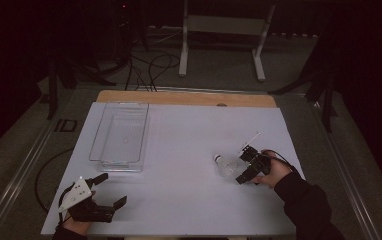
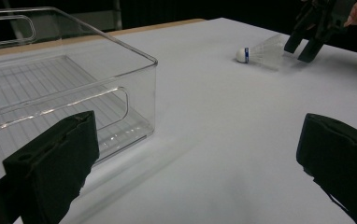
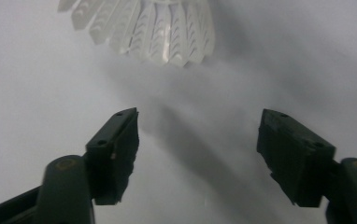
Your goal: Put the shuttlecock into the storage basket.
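My left gripper (image 1: 110,191) rests at the near left corner of the counter (image 1: 179,200), jaws spread wide with nothing between them. Just beyond it, toward the far left, stands a clear plastic bin (image 1: 120,137), upright, with no contents that I can see.

The shuttlecock (image 1: 225,164) lies on its side at the right of the counter, cork head toward the left, feather skirt toward my right gripper (image 1: 247,164). That gripper's jaws stand apart, released, one on each side of the skirt's open end. In the right gripper view the feather tips (image 3: 162,28) lie just ahead of the jaws, not yet between the pads.

Handling judgement: the item is very light, likely to skid or roll if nudged. The feathers are thin and crushable; a gentle hold across the skirt near the cork, or on the cork itself, looks safest.

Limits of inspection: the cork is cut off in the right gripper view. A thin white object (image 1: 251,138) lies beyond the right gripper; I cannot identify it.
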Motion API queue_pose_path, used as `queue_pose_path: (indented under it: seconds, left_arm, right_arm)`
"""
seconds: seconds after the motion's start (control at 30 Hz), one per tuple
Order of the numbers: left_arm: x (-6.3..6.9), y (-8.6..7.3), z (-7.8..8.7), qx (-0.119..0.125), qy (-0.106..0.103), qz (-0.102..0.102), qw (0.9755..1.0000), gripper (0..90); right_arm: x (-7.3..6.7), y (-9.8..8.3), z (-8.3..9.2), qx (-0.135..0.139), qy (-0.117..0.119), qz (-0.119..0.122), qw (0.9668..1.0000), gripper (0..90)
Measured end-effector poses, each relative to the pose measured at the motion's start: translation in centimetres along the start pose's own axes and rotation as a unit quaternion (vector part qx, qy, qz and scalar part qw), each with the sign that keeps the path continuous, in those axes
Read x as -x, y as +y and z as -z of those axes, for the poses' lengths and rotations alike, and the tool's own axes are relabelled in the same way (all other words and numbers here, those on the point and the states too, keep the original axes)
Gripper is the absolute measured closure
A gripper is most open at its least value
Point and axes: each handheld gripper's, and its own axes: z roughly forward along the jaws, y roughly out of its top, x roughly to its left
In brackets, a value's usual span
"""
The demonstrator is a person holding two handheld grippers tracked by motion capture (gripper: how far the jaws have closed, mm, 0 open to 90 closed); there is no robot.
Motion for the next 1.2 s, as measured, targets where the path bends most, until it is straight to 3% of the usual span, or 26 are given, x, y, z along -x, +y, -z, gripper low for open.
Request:
queue_pose_path:
  seconds: [0.23,0.63,1.2]
  left_arm:
    - [0.0,0.0,0.0,0.001,0.000,0.000,1.0000,0.1]
    - [0.0,0.0,0.0,-0.001,-0.001,-0.001,1.0000,0.1]
    - [0.1,-0.1,-0.1,-0.007,-0.003,-0.004,1.0000,0.0]
  right_arm:
    - [0.1,0.9,-0.3,-0.016,-0.002,0.003,0.9999,39.9]
    - [0.0,2.3,-0.7,-0.025,0.003,0.016,0.9996,42.7]
    - [0.4,4.2,-1.0,-0.014,-0.006,0.012,0.9998,54.7]
